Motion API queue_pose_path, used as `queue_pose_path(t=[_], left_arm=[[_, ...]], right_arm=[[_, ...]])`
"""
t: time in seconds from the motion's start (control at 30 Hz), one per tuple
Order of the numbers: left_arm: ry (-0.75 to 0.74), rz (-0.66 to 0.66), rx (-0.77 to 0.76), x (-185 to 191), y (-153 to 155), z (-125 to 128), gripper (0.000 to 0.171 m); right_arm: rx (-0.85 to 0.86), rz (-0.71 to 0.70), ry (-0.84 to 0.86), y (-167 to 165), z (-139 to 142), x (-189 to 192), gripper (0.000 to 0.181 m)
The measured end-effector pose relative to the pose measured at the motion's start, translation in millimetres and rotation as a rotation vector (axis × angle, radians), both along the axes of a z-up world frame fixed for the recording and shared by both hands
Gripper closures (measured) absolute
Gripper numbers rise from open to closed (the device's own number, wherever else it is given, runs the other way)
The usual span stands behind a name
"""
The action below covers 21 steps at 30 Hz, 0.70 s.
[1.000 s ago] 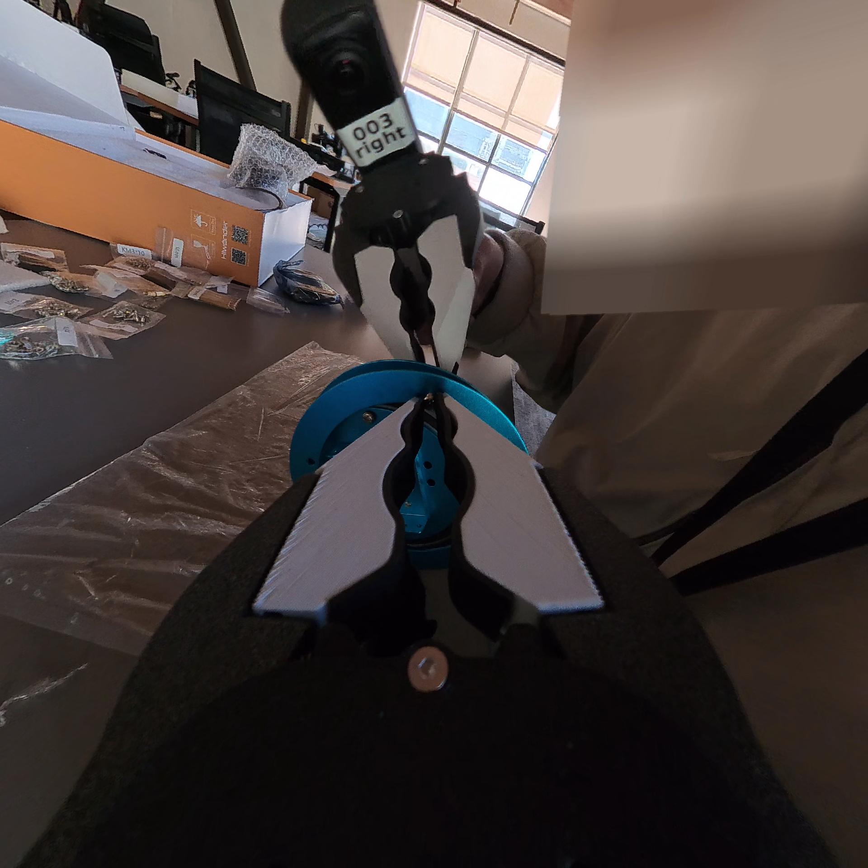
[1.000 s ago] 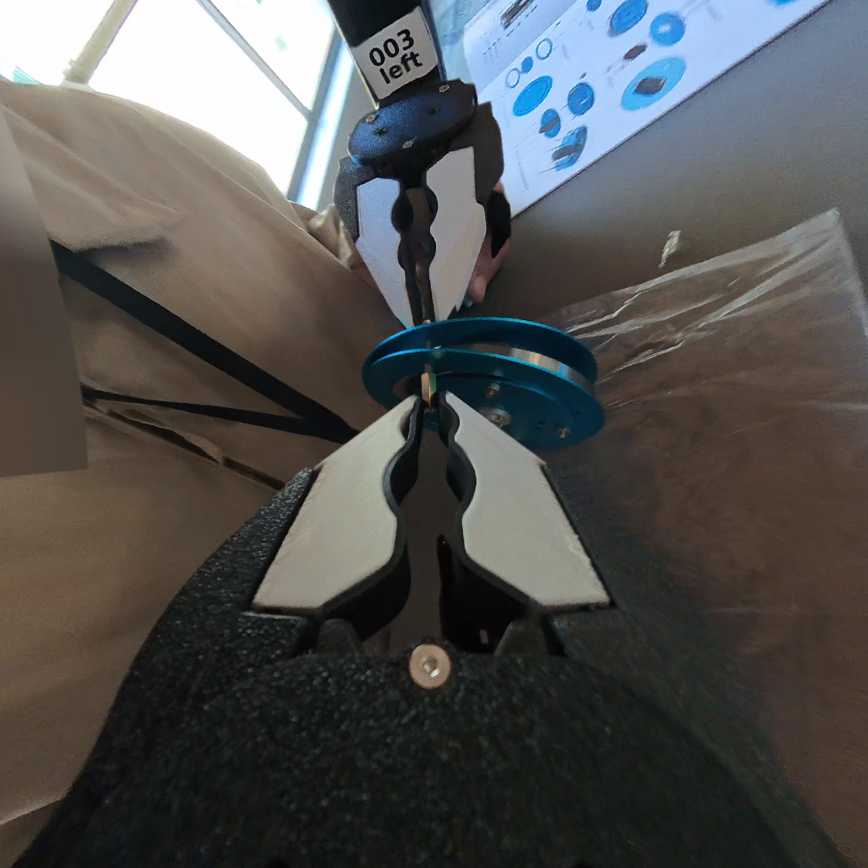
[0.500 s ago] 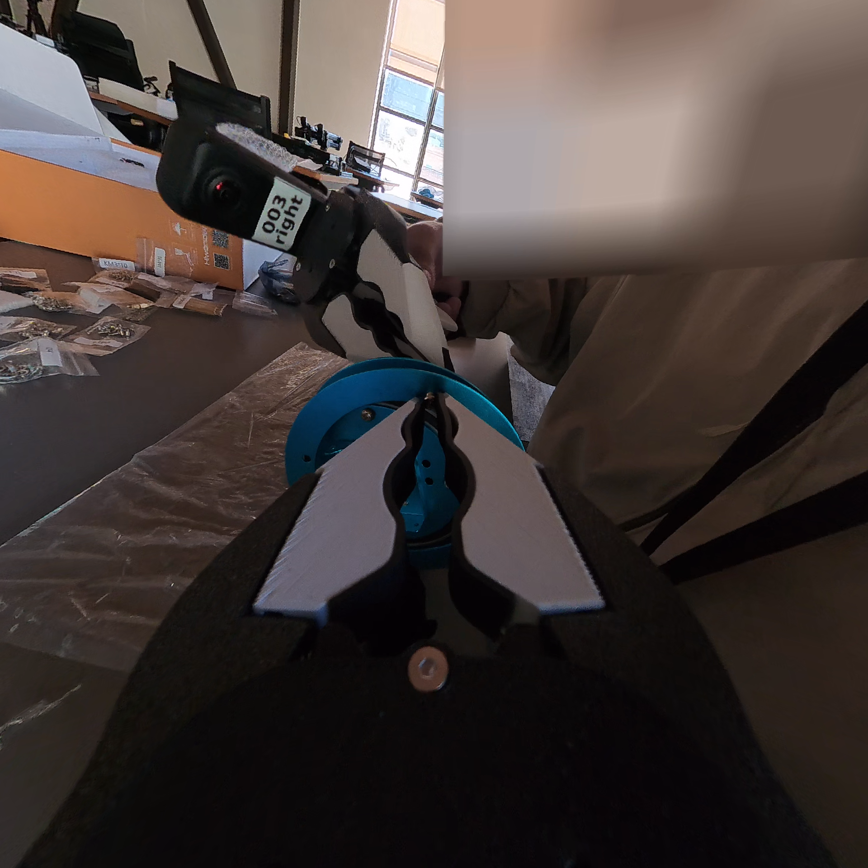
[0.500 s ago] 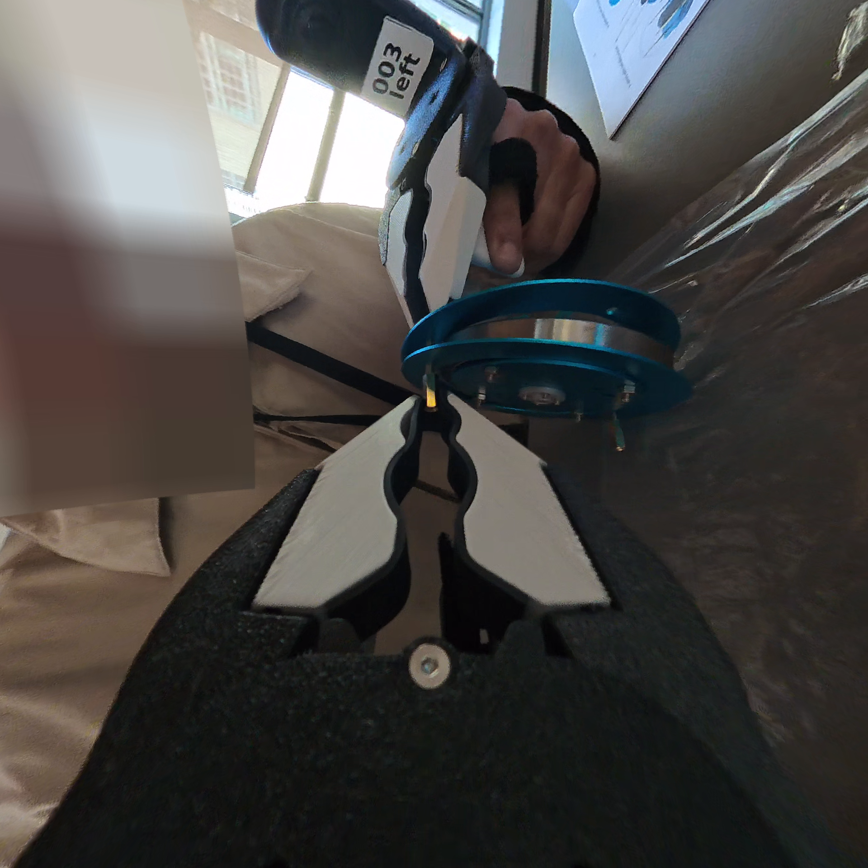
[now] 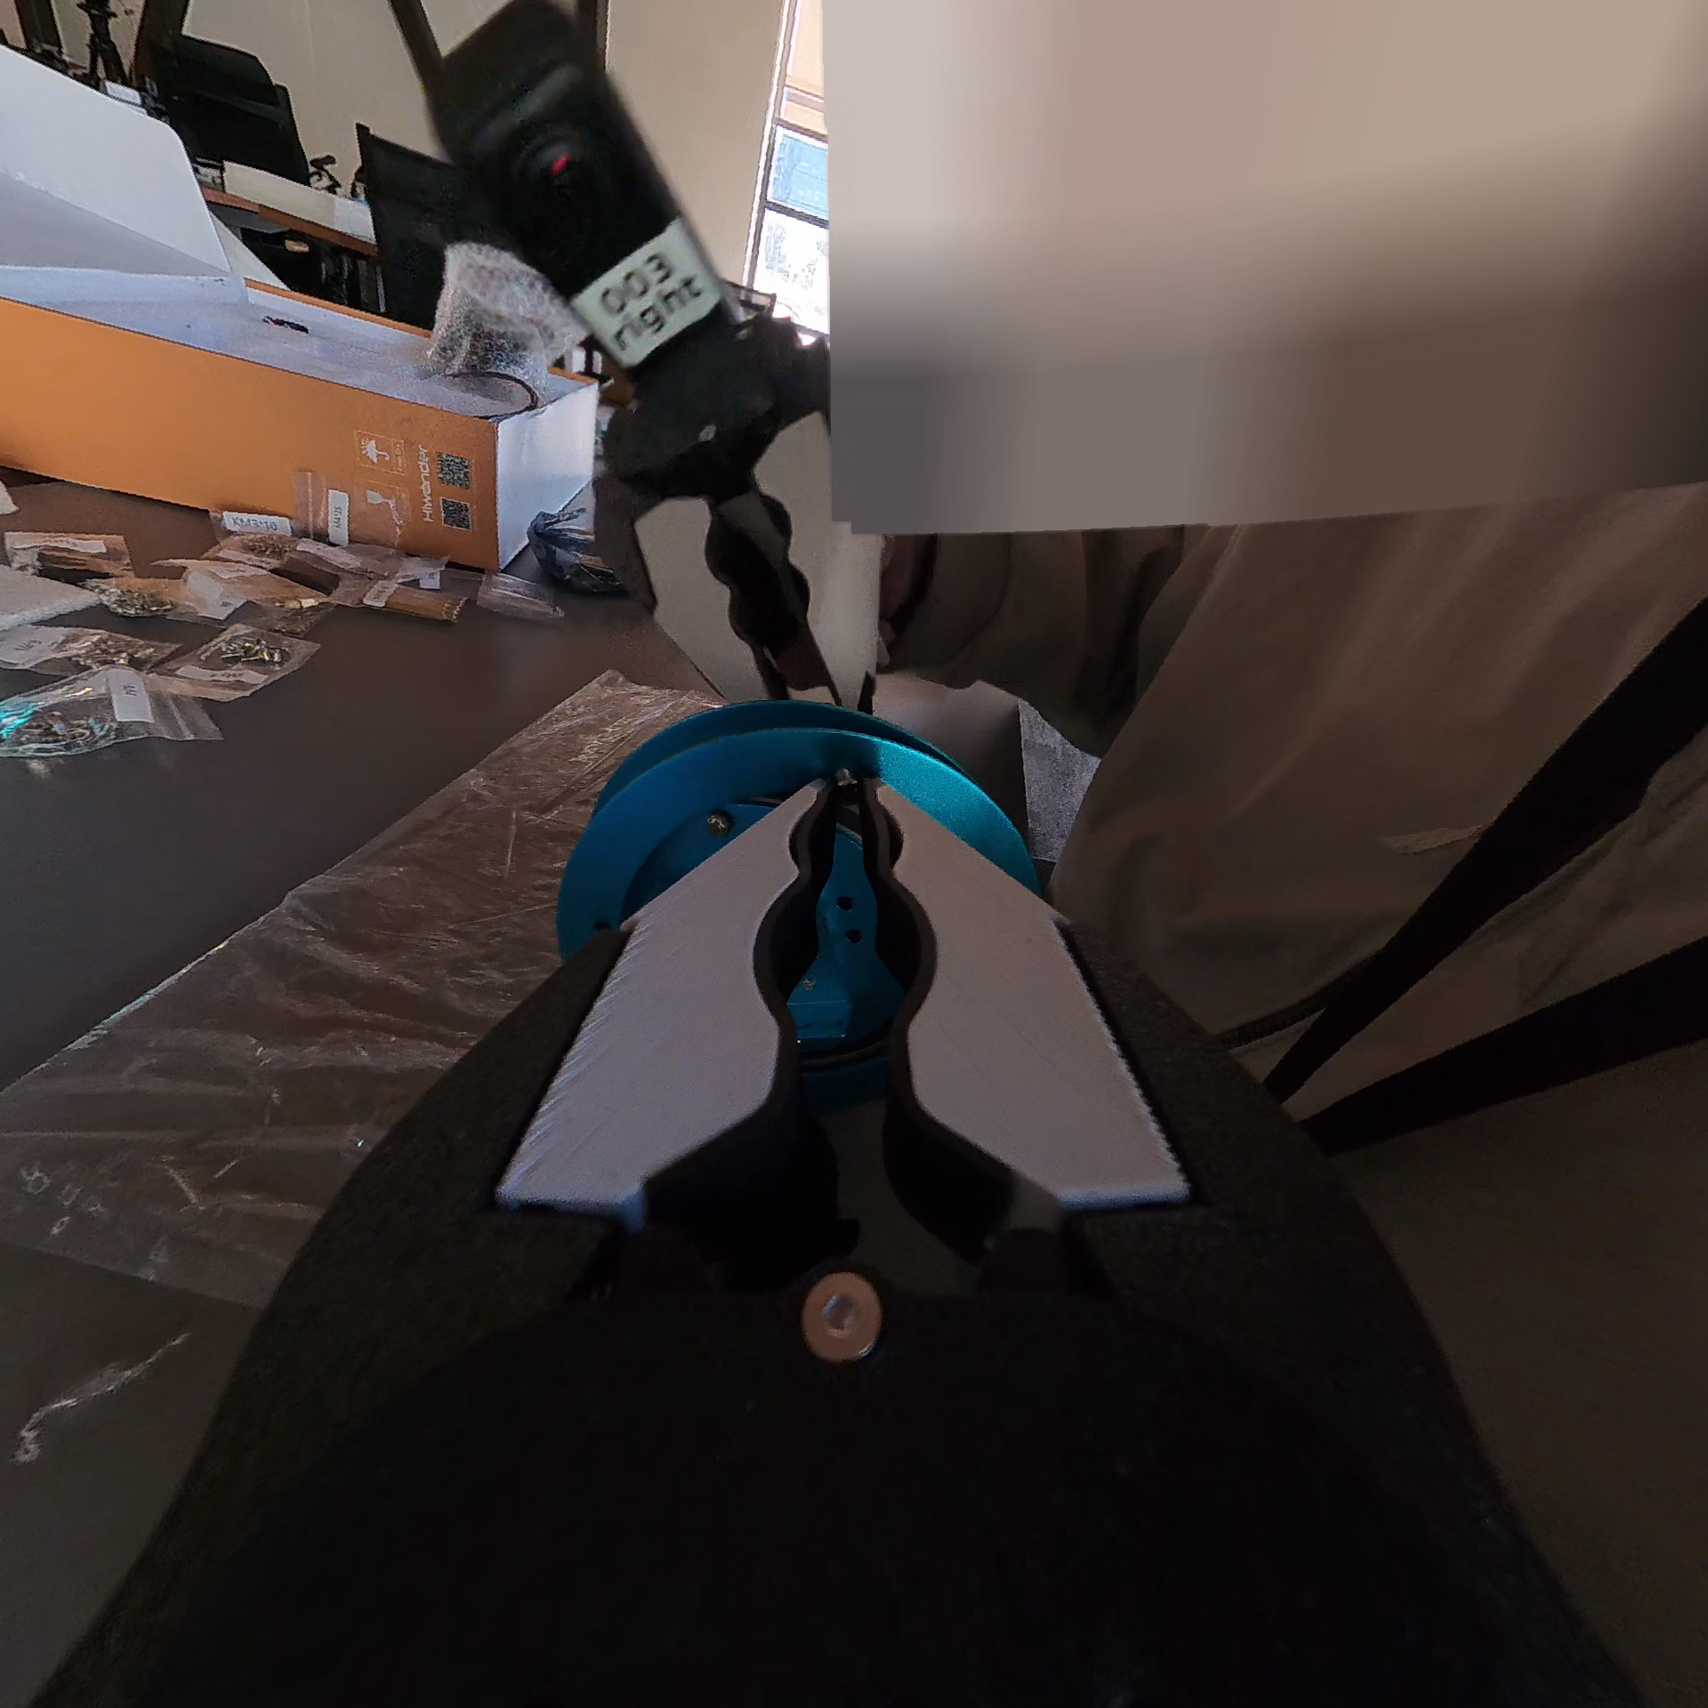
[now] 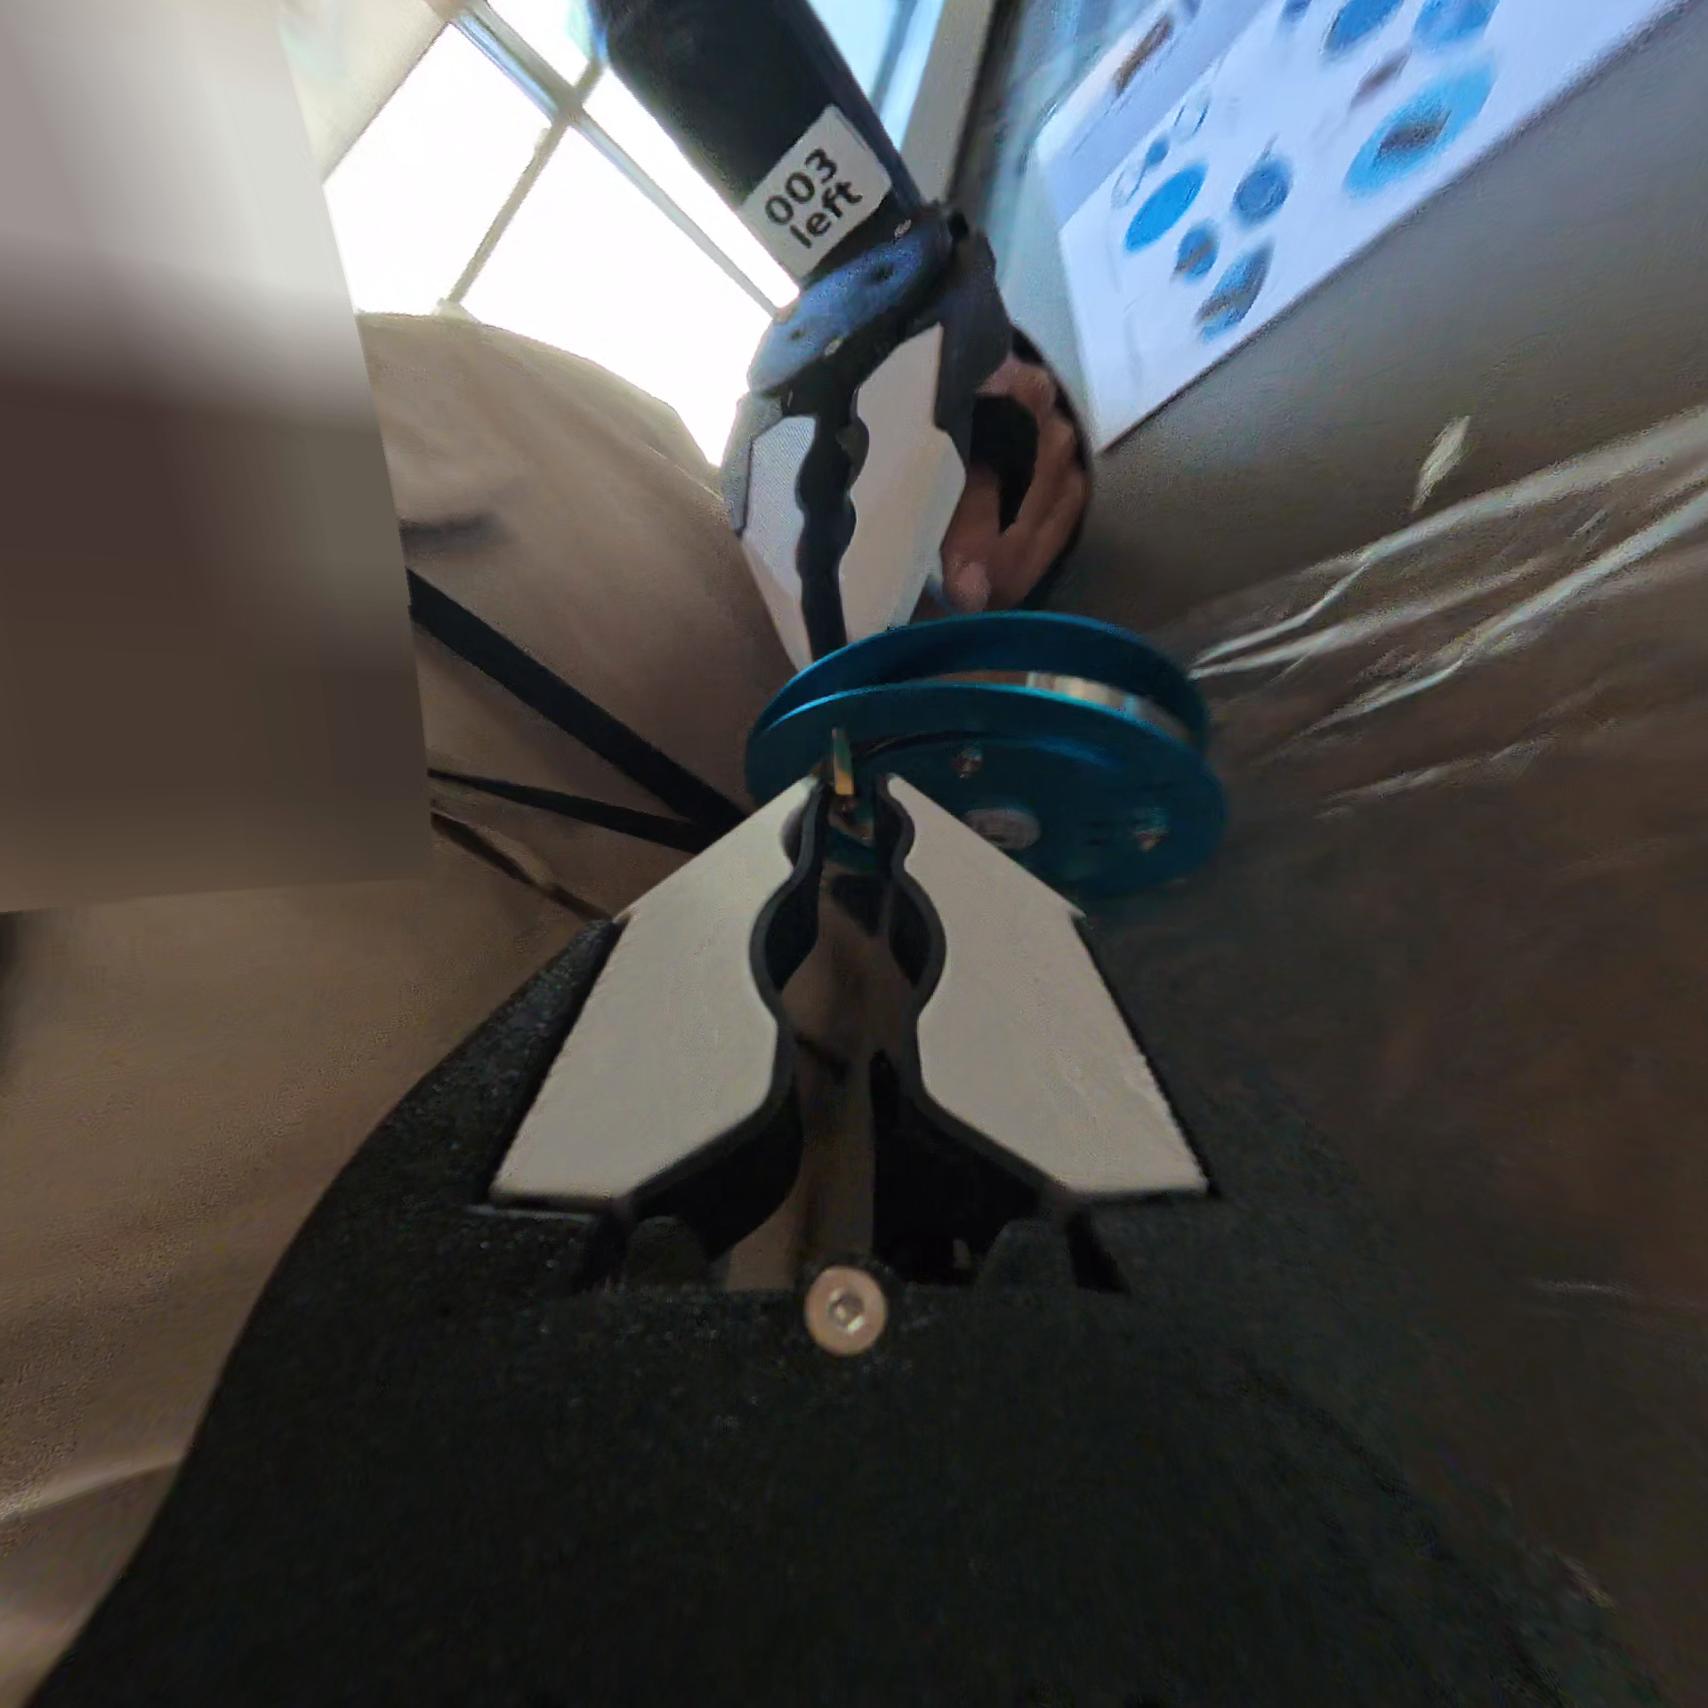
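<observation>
Only right tool [image 6: 846, 786] view shows wheel's [image 6: 1091, 813] brass standoff [image 6: 843, 760].

We are looking at a blue wheel [image 5: 933, 767] of anodised metal with a satin sheen, crinkled glossy plastic sheeting [image 5: 305, 970], a matt dark table [image 5: 231, 739], and grippers showing rough black bodies with smooth matt white fingers [image 6: 684, 1017].

right gripper [image 6: 848, 786] fingers nearly closed on a small brass-coloured pin [image 6: 843, 760] at the rim of the blue flanged wheel [image 6: 1044, 786]; left gripper [image 6: 825, 638] clamps the opposite rim from above; clear plastic sheet [image 6: 1442, 739] on the table behind, printed diagram sheet [image 6: 1294, 185] beyond
</observation>
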<state>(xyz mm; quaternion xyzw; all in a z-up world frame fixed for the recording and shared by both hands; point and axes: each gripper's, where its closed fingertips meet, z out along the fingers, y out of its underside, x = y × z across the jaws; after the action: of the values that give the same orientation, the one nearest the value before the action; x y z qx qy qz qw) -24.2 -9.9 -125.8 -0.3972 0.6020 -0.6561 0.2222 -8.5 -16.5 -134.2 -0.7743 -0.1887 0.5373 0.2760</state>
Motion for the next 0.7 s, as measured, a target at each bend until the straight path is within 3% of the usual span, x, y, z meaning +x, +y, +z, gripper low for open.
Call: queue_pose_path(t=[0.07, 0.27, 0.47, 0.7], left_arm=[[-0.002, -0.005, 0.001, -0.4, -1.6, 0.3, 0.169], [0.005, -0.011, -0.015, -0.9, -1.3, -1.5, 0.169], [0.068, -0.031, -0.112, 0.1, 0.9, -3.5, 0.169], [0.238, 0.009, -0.325, 5.2, 10.9, -2.6, 0.169]], right_arm=[[0.223, -0.029, -0.193, 3.1, -1.9, 4.5, 0.164], [0.766, -0.058, -0.657, 0.1, 1.5, 7.6, 0.161], [1.032, -0.063, -0.91, 4.9, -0.2, 1.7, 0.159], [1.259, -0.126, -1.305, 20.3, -1.2, 5.5, 0.176]])
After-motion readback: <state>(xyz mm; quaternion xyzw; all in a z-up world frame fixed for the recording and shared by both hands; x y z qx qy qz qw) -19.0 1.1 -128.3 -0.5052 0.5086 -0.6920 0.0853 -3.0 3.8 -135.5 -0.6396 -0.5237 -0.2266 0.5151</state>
